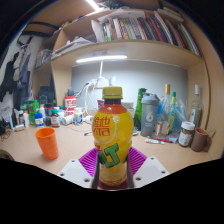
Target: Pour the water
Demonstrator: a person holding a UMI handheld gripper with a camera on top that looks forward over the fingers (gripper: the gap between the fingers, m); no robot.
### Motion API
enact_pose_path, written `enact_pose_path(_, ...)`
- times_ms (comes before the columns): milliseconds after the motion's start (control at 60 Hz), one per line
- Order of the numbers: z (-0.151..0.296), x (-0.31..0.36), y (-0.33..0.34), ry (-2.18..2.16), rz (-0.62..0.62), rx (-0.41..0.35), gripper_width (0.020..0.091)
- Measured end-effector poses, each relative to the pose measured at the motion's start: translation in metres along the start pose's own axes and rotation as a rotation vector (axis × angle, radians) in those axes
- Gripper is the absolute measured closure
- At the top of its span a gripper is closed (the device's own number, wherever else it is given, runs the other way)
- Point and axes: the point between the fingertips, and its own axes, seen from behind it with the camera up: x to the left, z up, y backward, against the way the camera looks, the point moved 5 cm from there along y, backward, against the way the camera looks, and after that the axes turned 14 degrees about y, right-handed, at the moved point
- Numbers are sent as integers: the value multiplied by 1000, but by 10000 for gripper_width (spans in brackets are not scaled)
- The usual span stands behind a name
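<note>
Cluttered desk (30,150) under bookshelf | claw (111,165) clenched on upright yellow bottle (112,135) | orange cup (47,142) beside

A pale wooden worktop (30,152) carries an orange cup (47,142) standing upright on its near part. Farther back, bottles (160,112) and jars (186,133) crowd one side, and small containers (45,113) line the other against the wall.

Pretty cluttered light wooden desk (25,150), loads of small bottles and jars (50,113) lined up along the back by a pale wall (120,82). Above that, a wooden shelf (125,50) crammed with leaning books (140,27), plus a long white strip light (102,59) glowing underneath.
</note>
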Motion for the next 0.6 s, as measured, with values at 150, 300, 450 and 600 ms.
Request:
enact_pose_path(150,-4,-5,3,62,-15,21,439)
enact_pose_path(300,-11,-10,23,62,-32,43,257)
enact_pose_path(450,-16,-13,69,32,-55,44,259)
enact_pose_path(600,-9,-2,146,25,-53,-14,261)
